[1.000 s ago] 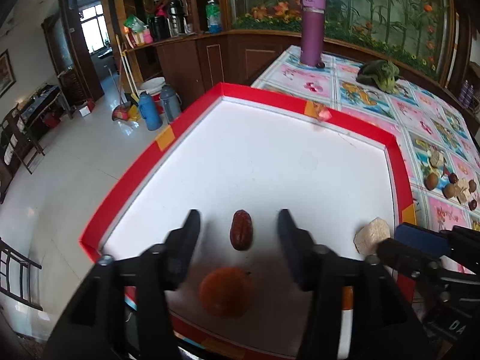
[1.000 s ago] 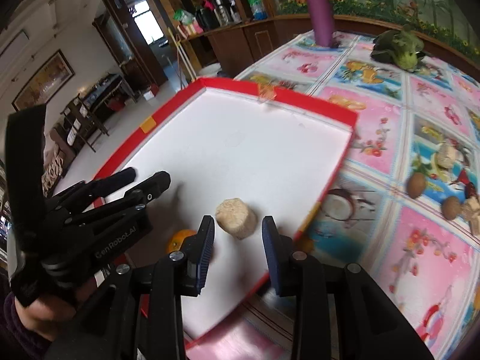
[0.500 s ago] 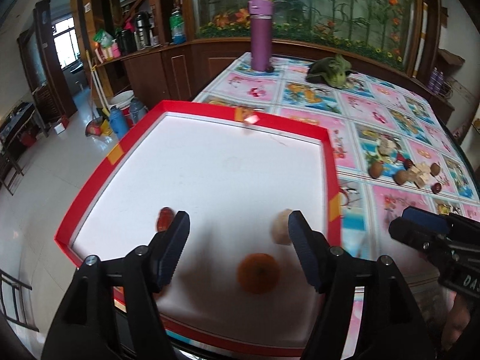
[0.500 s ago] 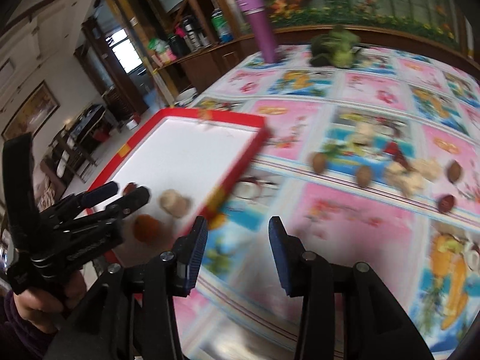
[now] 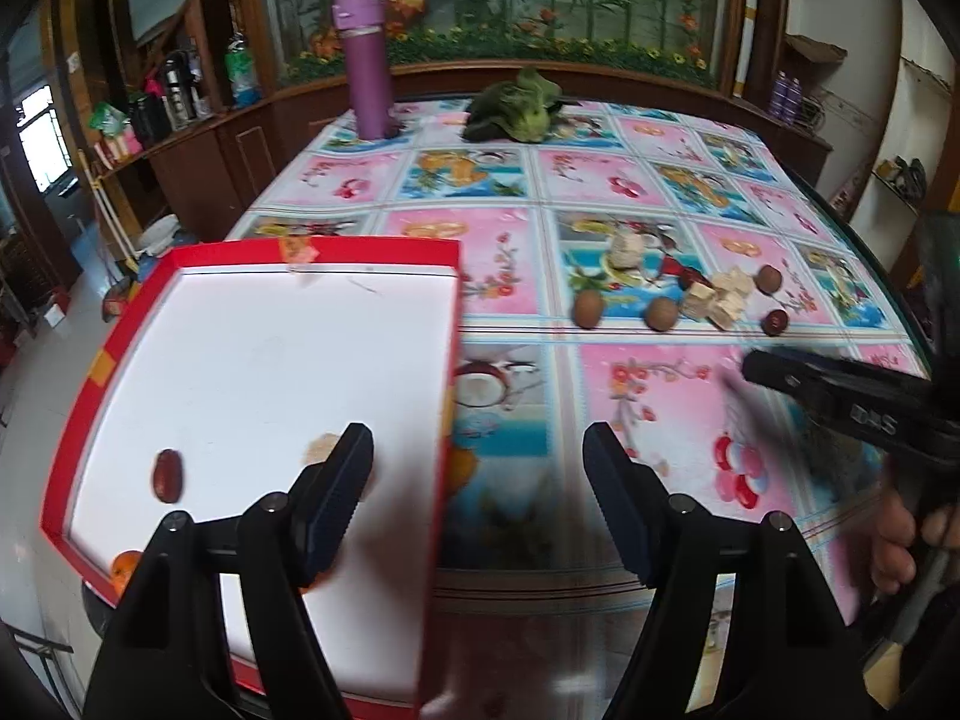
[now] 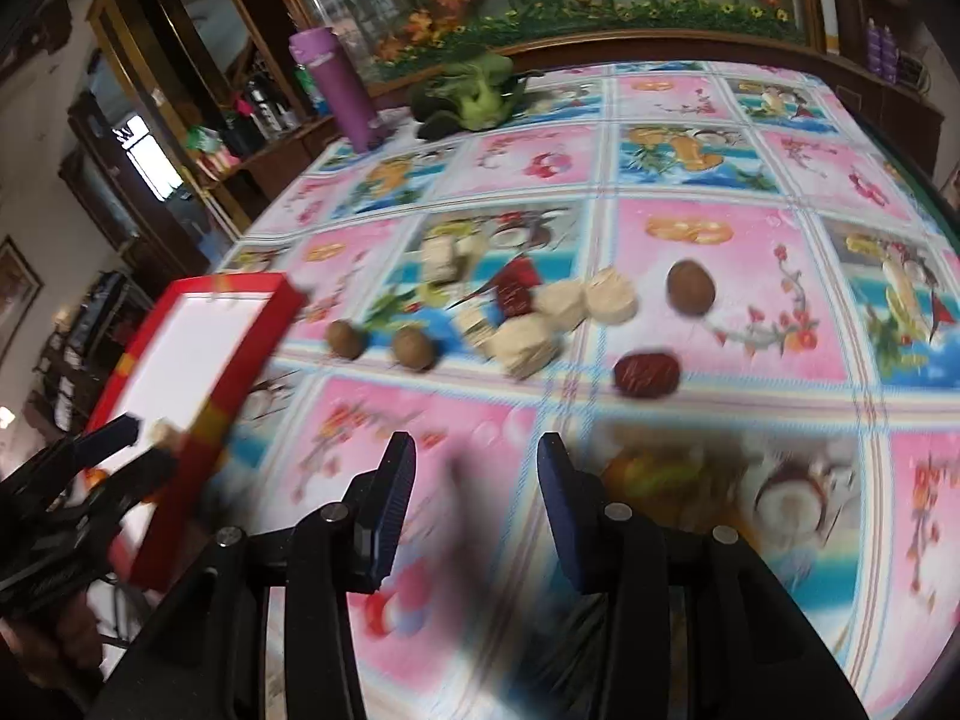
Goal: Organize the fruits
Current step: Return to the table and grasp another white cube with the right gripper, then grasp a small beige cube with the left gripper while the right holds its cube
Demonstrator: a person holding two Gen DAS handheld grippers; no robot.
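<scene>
1. My left gripper (image 5: 477, 495) is spread wide with nothing between its fingers, hanging over the right edge of the red-rimmed tray (image 5: 453, 324) and the table (image 5: 516, 438) beside it.
2. My right gripper (image 6: 474, 501) is also spread and empty, above the pink flowered tablecloth (image 6: 420, 420), well short of the loose fruit.
3. On the tray's white floor I see a dark red date (image 5: 167, 476) near the left rim, a pale chunk (image 5: 321, 447) partly hidden behind my left finger, and an orange (image 5: 123, 567) at the near left corner, mostly covered by the gripper frame.
4. Out on the table, in the right wrist view, a loose cluster lies ahead: two brown round fruits (image 6: 347, 339) side by side, pale cut blocks (image 6: 525, 342) touching one another, a red wedge (image 6: 516, 294) just behind them, a third brown fruit (image 6: 691, 288) to the right, and a dark red date (image 6: 647, 373) nearest my fingers.
5. At the far end stand a purple flask (image 5: 363, 66) and a green leafy vegetable (image 5: 519, 108).
6. The right wrist view is motion-blurred, so finer detail is lost.
</scene>
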